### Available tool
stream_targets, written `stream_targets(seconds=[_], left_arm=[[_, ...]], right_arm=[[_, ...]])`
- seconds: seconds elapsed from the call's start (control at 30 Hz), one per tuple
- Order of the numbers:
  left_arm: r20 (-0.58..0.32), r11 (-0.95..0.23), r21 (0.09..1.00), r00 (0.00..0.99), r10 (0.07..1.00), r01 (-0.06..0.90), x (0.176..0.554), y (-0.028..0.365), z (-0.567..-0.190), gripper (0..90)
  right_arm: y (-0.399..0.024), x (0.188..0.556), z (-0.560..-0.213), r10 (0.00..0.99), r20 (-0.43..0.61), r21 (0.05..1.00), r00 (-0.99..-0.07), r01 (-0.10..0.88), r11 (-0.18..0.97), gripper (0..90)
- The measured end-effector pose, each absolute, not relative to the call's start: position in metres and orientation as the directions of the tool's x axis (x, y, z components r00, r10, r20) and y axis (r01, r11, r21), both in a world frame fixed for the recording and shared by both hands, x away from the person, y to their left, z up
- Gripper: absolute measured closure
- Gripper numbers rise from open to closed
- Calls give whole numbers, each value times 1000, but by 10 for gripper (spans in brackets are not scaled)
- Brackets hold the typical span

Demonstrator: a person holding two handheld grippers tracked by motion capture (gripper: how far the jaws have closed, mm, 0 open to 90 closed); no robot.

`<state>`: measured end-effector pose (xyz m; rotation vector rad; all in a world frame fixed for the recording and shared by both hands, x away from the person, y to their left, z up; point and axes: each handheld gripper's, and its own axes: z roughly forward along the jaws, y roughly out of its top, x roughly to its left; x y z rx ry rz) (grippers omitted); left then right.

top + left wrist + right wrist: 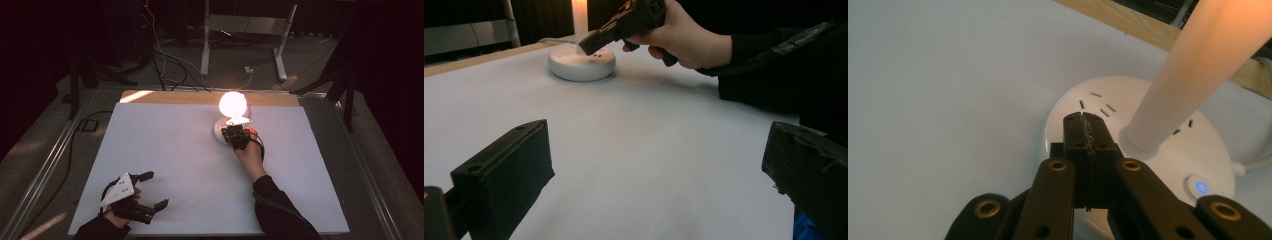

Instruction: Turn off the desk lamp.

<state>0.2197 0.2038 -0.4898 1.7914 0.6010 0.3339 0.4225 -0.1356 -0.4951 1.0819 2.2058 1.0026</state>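
Now the right gripper [1083,120], jaws pressed together, rests on the lamp base [1068,107], its power button [1200,187] lower right.

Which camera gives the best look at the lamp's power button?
The right gripper view: the power button glows blue on the lamp base, beside the shut right gripper. The left gripper view shows the base side-on, the button too small to tell. The high view has glare.
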Motion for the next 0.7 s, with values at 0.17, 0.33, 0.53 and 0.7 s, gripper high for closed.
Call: stream_targets(seconds=[0.17,0.33,0.53,0.7], left_arm=[[-79,-208,951,826,558,231,220,204,-490,6],[-80,-207,950,826,557,232,220,204,-490,5],[-79,-209,950,827,557,232,220,204,-490,6],[-78,-208,951,826,558,230,220,204,-490,5]], right_arm=[[-140,423,-491,817,-101,785,-567,459,416,900],[-141,423,-486,817,-106,786,-567,456,418,900],[-141,423,-486,816,-107,784,-568,456,421,899],[-141,424,-491,819,-104,777,-564,468,421,899]])
